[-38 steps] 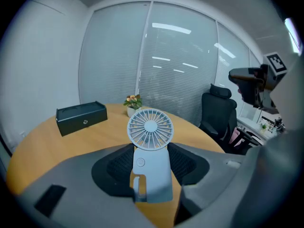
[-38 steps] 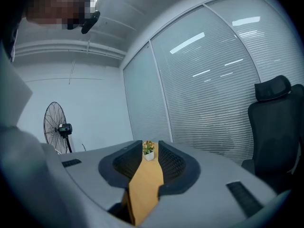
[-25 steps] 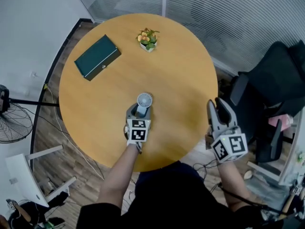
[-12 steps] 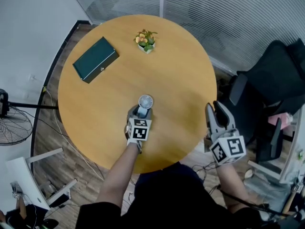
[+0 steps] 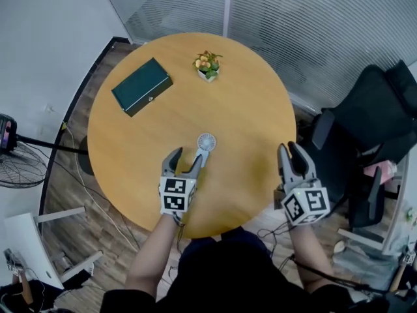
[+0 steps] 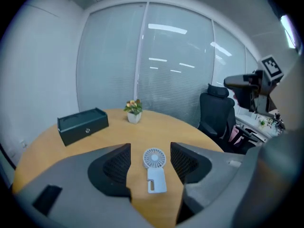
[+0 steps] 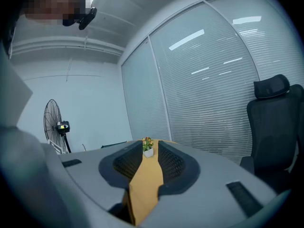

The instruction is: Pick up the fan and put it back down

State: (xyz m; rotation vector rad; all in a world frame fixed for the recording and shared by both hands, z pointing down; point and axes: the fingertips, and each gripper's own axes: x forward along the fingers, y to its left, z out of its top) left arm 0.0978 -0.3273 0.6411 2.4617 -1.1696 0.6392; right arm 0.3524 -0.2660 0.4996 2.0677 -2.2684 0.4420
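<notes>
Head view showed the table [image 5: 130,149] filling most of the frame, with the left tool [image 5: 184,162] over its lower middle and the right tool [image 5: 288,155] at its lower right edge. The fan [image 5: 206,143] lay flat on the table near the frame's centre, its round head facing up and its handle pointing down toward the left tool.

The left tool's jaws had just been opening and stood wide. In the left gripper view the fan [image 6: 154,167] showed in the gap between them, but with bare table on both sides and neither pad touching it. Released and resting on the wood, it looked already put back down. As I judged it, only drawing the tool away was left. The right tool's jaws stood partly apart with nothing held. Its own view showed just a strip of table between them and the plant [image 7: 147,146] far off.

In the head view the left tool's right jaw tip overlapped the handle's end, so that view alone could not tell contact from clearance. The chair [image 5: 371,119] was cut by the right edge and the floor fan [image 5: 16,165] by the left. The box [image 5: 141,87] sat well apart at upper left. The fan's switch and grille detail were too small to read.
</notes>
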